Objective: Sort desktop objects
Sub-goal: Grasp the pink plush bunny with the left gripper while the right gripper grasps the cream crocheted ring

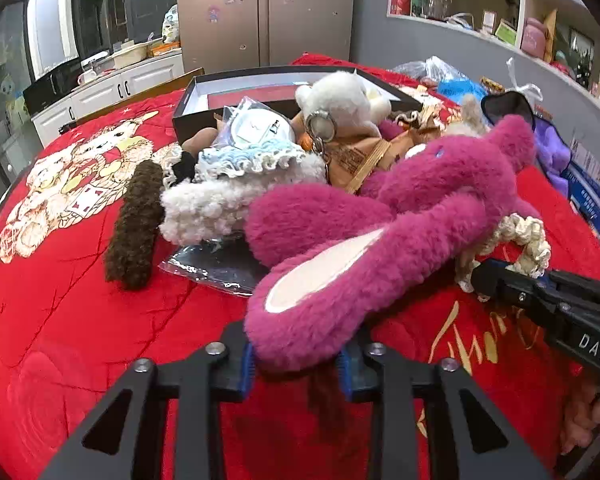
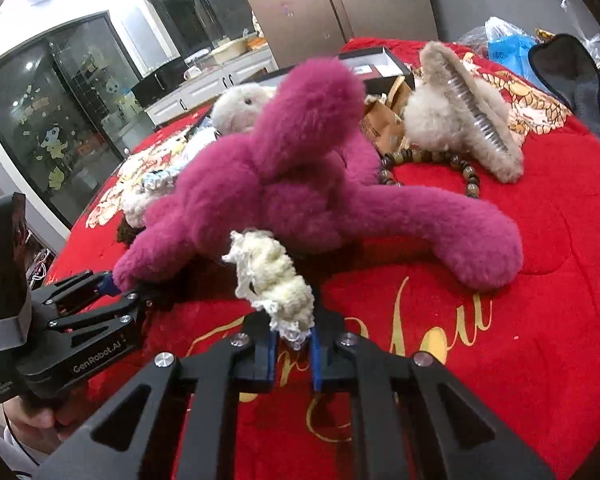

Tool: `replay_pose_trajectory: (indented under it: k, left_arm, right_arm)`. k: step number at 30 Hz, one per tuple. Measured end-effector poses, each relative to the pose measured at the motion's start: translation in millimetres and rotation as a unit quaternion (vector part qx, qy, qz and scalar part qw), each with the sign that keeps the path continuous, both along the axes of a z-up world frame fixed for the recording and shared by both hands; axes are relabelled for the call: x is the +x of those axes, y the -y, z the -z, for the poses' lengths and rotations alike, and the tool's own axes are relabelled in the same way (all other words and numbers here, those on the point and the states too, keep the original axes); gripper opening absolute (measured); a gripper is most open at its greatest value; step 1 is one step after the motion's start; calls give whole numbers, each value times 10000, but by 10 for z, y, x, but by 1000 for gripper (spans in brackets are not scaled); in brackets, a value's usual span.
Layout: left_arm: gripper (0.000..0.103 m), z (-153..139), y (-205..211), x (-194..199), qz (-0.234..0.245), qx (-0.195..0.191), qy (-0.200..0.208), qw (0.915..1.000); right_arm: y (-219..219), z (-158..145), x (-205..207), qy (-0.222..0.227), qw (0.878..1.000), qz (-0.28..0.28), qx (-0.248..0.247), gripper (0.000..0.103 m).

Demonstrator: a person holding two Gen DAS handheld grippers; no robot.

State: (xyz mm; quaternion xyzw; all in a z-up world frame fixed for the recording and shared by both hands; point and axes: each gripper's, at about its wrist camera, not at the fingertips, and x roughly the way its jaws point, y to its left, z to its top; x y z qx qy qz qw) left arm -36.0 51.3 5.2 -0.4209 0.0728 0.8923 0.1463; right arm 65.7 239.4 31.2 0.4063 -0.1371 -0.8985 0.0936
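Observation:
A magenta plush toy [image 1: 400,216] lies on the red blanket [image 1: 80,340], its foot with a cream sole toward me. My left gripper [image 1: 296,364] is shut on that foot, blue pads pressing the fur on both sides. In the right wrist view the same plush toy [image 2: 300,184] sprawls ahead, and the left gripper [image 2: 116,286] grips its limb at the left. My right gripper [image 2: 292,344] is shut on a cream frilly scrunchie [image 2: 272,276], which stands up from the pads. From the left wrist view the scrunchie [image 1: 520,240] and the right gripper [image 1: 480,284] show at the right.
Behind the plush toy lies a pile: a brown fuzzy clip [image 1: 132,224], a white fluffy piece [image 1: 204,208], a white teddy [image 1: 340,100], a black box [image 1: 228,92]. A beige furry hair claw [image 2: 468,120] and a bead bracelet [image 2: 428,164] lie at the right.

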Motion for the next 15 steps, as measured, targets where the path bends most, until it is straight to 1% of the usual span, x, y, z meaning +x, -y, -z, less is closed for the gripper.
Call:
replay_pose_trajectory:
  k: [2, 4, 7, 13, 14, 15]
  left_arm:
    - [24, -42, 18, 33, -32, 82, -112, 9999]
    - [23, -110, 36, 92, -36, 104, -262, 9996]
    - [22, -239, 69, 200, 4, 246, -457, 9987]
    - [18, -437, 154, 326, -46, 448, -657, 9968]
    - [16, -481, 180, 363, -51, 533, -712, 9960]
    - [0, -522, 198, 392, -40, 601, -759, 9953]
  right_arm:
    - [55, -57, 63, -149, 9999, -62, 58, 12]
    - [113, -135, 129, -282, 9995, -106, 107, 12]
    - [177, -228, 201, -378, 9991, -208, 30, 12]
    - [344, -471, 354, -640, 9975, -309, -7, 12]
    - [367, -538, 385, -710, 9970, -317, 4, 12]
    - [387, -592, 407, -759, 9966, -325, 23, 12]
